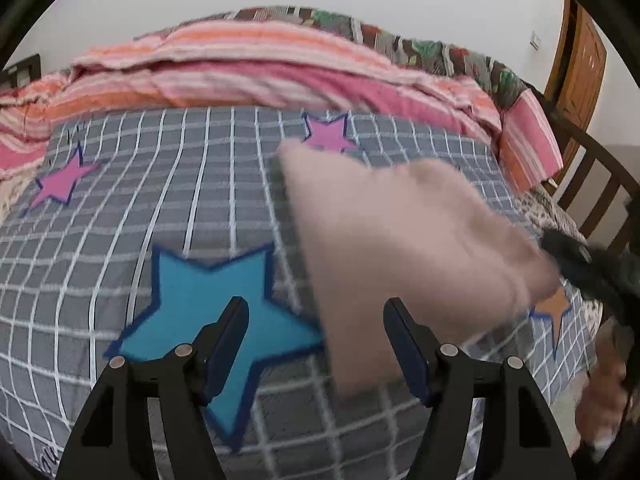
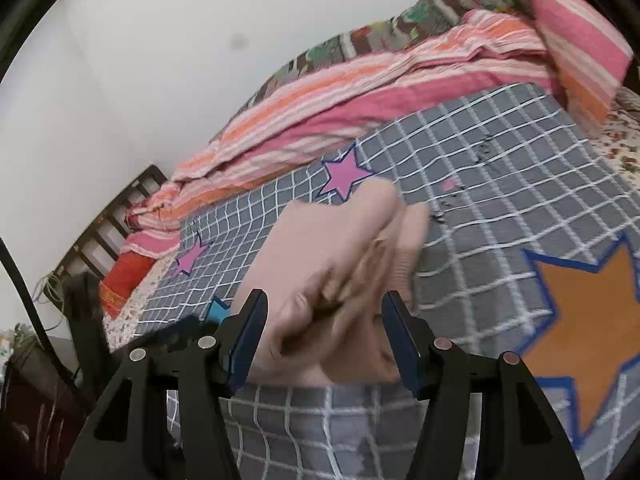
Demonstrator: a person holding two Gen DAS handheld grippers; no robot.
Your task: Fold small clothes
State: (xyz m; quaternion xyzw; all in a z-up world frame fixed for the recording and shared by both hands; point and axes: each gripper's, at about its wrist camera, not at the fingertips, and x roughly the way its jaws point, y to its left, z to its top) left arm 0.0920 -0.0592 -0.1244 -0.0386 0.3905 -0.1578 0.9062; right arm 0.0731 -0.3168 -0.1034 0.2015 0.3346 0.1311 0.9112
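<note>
Left gripper (image 1: 316,336): standing open, nothing between the pads, hovering over the grey checked bedspread (image 1: 120,208) near the blue star (image 1: 200,304). Right gripper (image 2: 324,332): jaws apart, bunched folds of the pink garment (image 2: 340,248) sitting between them; pad contact blurred, so not confirming a grip.

Locating the pink garment (image 1: 400,240): lying on the bedspread (image 2: 500,200), ahead and to the right of the left gripper, spreading from the right gripper (image 1: 576,260) outward toward the pink star (image 1: 326,134). Long axis running diagonally away from the right gripper toward the striped pink blanket (image 1: 240,68).

Judging the right gripper as nearer, already at one end; leaving the far free edge for the left gripper, likely reaching forward and rightward.
</note>
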